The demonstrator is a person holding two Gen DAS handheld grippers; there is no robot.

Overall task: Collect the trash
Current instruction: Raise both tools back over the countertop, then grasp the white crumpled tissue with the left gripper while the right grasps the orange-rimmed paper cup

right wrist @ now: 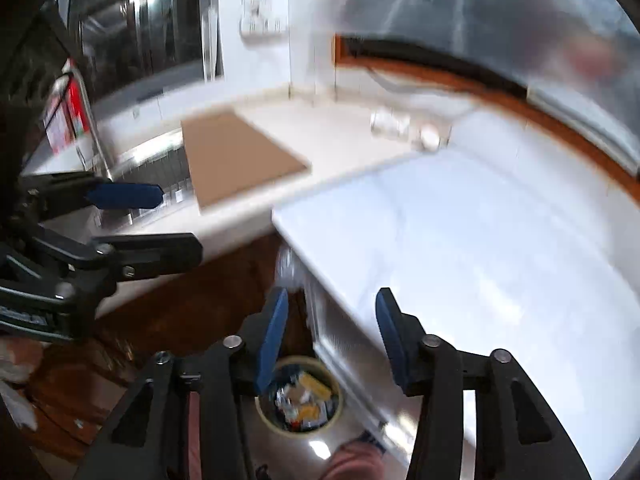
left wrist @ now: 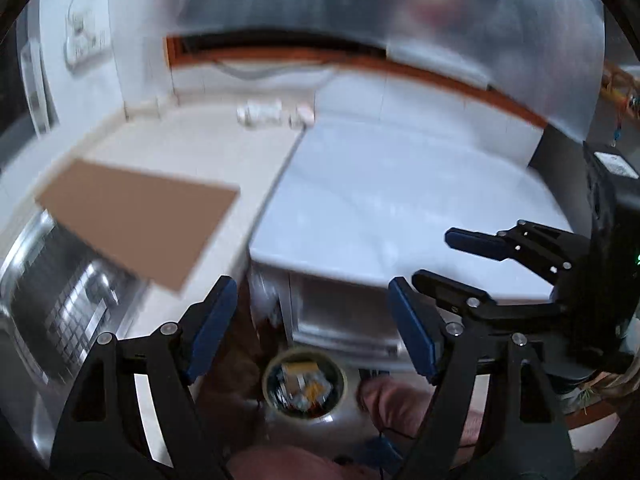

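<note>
Hovering above the bin point(left wrist: 305, 385) of trash point(right wrist: 305, 400), the left gripper point(left wrist: 312, 328) gapes wide and the right gripper point(right wrist: 332, 336) part-open, both empty, probably having dropped litter.

One trash bin point(left wrist: 305, 386), one brown board point(left wrist: 136, 220), two claws point(left wrist: 316, 332) point(right wrist: 330, 336).

Both wrist views high, angled downward, sharing floor bin point(left wrist: 305, 385), counter point(right wrist: 480, 240)
</note>
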